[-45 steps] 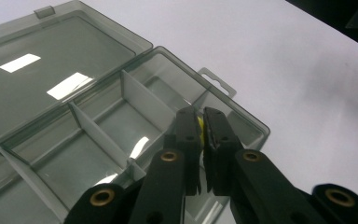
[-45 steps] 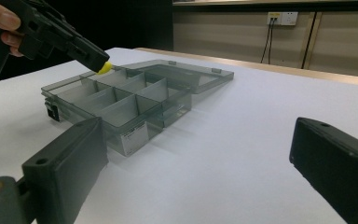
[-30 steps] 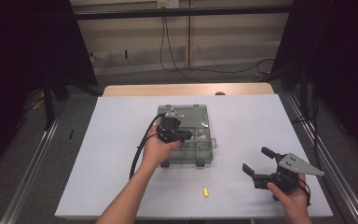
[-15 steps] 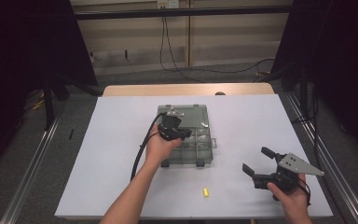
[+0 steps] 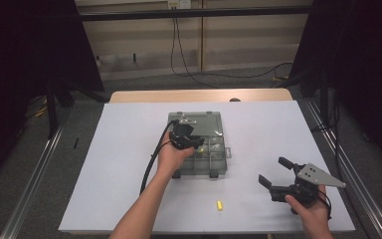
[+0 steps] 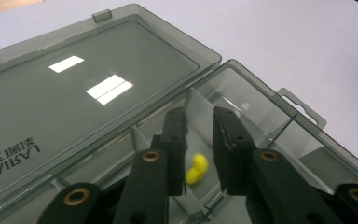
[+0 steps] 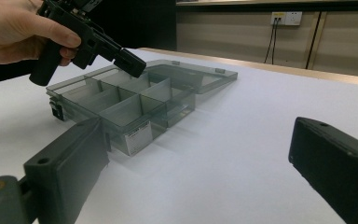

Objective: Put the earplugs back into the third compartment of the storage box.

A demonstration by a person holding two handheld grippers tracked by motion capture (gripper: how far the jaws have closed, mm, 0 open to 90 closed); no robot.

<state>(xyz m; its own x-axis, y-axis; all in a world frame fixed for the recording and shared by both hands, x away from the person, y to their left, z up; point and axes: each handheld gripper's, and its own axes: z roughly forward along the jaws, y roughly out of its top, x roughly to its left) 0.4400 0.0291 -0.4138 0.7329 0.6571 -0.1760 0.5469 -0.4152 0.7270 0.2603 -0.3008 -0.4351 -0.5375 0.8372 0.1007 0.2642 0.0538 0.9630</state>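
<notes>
While upright, yellow piece [image 6: 196,169] leans slightly right — in box [image 6: 261,100].

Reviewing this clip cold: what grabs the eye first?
The open grey compartment box at mid-table, with the left gripper poised over one cell. Its jaws have just been opening, and a small yellow piece lies in that cell between them. A second yellow piece lies on the white table, near the open right gripper.
</notes>
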